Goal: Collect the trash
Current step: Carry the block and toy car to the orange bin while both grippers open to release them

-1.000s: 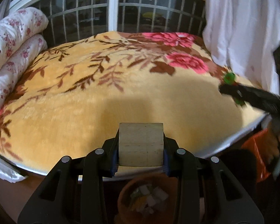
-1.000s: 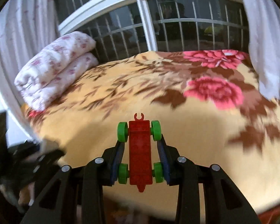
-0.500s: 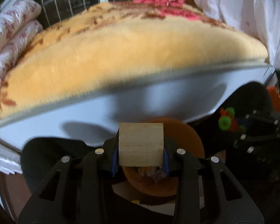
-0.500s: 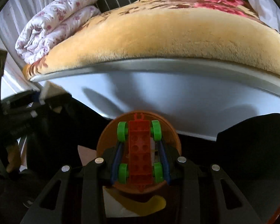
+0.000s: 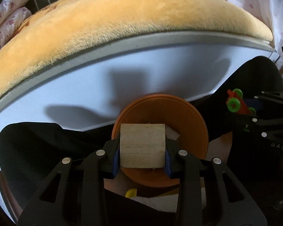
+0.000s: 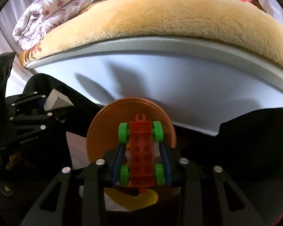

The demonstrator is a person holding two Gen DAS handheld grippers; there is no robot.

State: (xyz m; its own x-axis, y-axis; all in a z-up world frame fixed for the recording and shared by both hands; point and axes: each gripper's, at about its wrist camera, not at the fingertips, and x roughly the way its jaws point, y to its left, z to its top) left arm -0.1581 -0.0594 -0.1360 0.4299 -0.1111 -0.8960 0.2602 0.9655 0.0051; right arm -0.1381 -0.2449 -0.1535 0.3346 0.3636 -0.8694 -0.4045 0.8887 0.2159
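My left gripper point(image 5: 142, 162) is shut on a pale wooden block point(image 5: 142, 146) and holds it over a round orange bin point(image 5: 179, 113) on the floor by the bed. My right gripper point(image 6: 141, 165) is shut on a red toy car base with green wheels point(image 6: 141, 152) and holds it over the same orange bin point(image 6: 107, 126). The toy car point(image 5: 235, 101) also shows at the right of the left wrist view. The block point(image 6: 56, 99) shows at the left of the right wrist view. Pale scraps lie inside the bin, mostly hidden.
The bed with a yellow flowered blanket point(image 5: 122, 18) and white side panel point(image 5: 84, 86) rises just behind the bin. Folded floral quilts point(image 6: 52, 13) lie on its left end. A yellow object point(image 6: 137, 197) and white paper lie on the floor near the bin. Black cloth point(image 5: 37, 146) lies beside it.
Both grippers have dropped from above the bed to floor level beside it, and moved closer over the orange bin. Each still holds its object.
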